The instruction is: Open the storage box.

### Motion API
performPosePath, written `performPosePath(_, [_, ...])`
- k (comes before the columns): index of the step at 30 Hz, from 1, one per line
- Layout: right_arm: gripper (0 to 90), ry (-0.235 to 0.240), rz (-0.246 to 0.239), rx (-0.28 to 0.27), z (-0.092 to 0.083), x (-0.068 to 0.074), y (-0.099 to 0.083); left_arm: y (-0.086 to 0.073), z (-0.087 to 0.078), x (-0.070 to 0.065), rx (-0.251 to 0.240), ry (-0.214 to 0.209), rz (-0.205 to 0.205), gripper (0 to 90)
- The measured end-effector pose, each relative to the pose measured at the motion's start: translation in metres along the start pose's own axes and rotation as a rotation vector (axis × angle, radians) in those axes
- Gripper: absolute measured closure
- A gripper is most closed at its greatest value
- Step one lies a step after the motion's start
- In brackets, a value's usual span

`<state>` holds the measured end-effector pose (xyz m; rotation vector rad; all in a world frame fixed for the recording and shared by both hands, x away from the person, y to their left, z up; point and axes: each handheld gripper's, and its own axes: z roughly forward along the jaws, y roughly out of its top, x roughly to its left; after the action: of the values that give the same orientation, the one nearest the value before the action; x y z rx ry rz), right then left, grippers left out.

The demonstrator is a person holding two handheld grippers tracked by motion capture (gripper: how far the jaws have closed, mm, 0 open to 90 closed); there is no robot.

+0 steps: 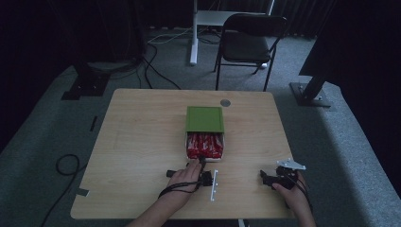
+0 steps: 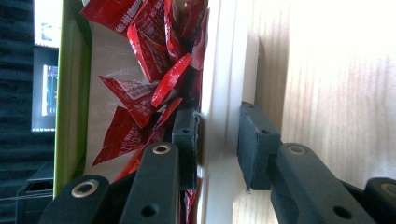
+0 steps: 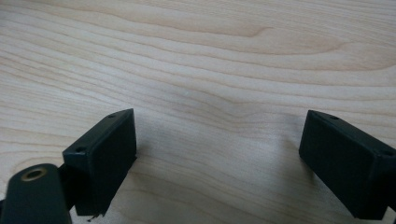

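Note:
A white box (image 1: 226, 141) packed with red packets (image 1: 204, 144) sits mid-table, with a green lid (image 1: 204, 118) covering its far half. My left gripper (image 1: 202, 162) is turned on its side at the box's near end. In the left gripper view it (image 2: 219, 121) is shut on the white wall (image 2: 224, 56), one jaw inside among the red packets (image 2: 149, 70) and one outside over the wood. The green lid (image 2: 72, 93) runs along the left edge. My right gripper (image 1: 265, 178) rests near the table's front right, and in its own view it (image 3: 219, 140) is open over bare wood (image 3: 210, 56).
The wooden table (image 1: 142, 142) has a round grommet (image 1: 225, 102) behind the box. A black chair (image 1: 250, 40) and a white stand (image 1: 194, 33) are beyond the far edge. Cables (image 1: 66, 165) lie on the carpet at the left.

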<state>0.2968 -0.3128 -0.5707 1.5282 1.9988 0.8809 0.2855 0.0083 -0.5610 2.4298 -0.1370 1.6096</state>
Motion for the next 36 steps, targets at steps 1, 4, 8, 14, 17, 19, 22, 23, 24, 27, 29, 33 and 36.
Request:
performPosePath(1, [10.6, 0.0, 0.0, 0.0, 0.0, 0.0, 0.0, 0.0, 0.0, 0.0, 0.0, 0.0, 0.0, 71.6])
performPosePath(4, [10.6, 0.0, 0.0, 0.0, 0.0, 0.0, 0.0, 0.003, -0.005, -0.001, 0.003, -0.011, 0.008, 71.6])
performPosePath(8, [10.8, -0.001, 0.0, 0.0, 0.0, 0.0, 0.0, 0.004, -0.009, -0.003, -0.005, -0.013, 0.008, 71.6])
performPosePath(14, [10.7, 0.0, 0.0, 0.0, 0.0, 0.0, 0.0, 0.005, -0.016, -0.005, -0.009, -0.021, 0.015, 71.5])
performPosePath(17, [10.7, 0.0, 0.0, 0.0, 0.0, 0.0, 0.0, 0.005, -0.017, -0.006, -0.009, -0.019, 0.015, 71.6])
performPosePath(19, [10.8, 0.0, 0.0, 0.0, 0.0, 0.0, 0.0, 0.005, -0.019, -0.007, -0.005, -0.02, 0.026, 71.5])
performPosePath(22, [10.7, 0.0, 0.0, 0.0, 0.0, 0.0, 0.0, 0.005, -0.022, -0.008, -0.008, -0.021, 0.024, 71.5])
performPosePath(23, [10.7, 0.0, 0.0, 0.0, 0.0, 0.0, 0.0, 0.005, -0.023, -0.008, -0.006, -0.025, 0.021, 71.6])
performPosePath(24, [10.7, 0.0, 0.0, 0.0, 0.0, 0.0, 0.0, 0.006, -0.024, -0.008, -0.005, -0.029, 0.023, 71.5])
performPosePath(27, [10.7, 0.0, 0.0, 0.0, 0.0, 0.0, 0.0, 0.007, -0.027, -0.01, -0.01, -0.031, 0.024, 71.5])
performPosePath(29, [10.8, 0.0, 0.0, 0.0, 0.0, 0.0, 0.0, 0.008, -0.03, -0.011, -0.012, -0.034, 0.022, 71.4])
performPosePath(33, [10.7, 0.0, 0.0, 0.0, 0.0, 0.0, 0.0, 0.008, -0.034, -0.015, -0.014, -0.041, 0.031, 71.4])
performPosePath(36, [10.8, 0.0, 0.0, 0.0, 0.0, 0.0, 0.0, 0.008, -0.036, -0.019, -0.018, -0.038, 0.036, 71.4])
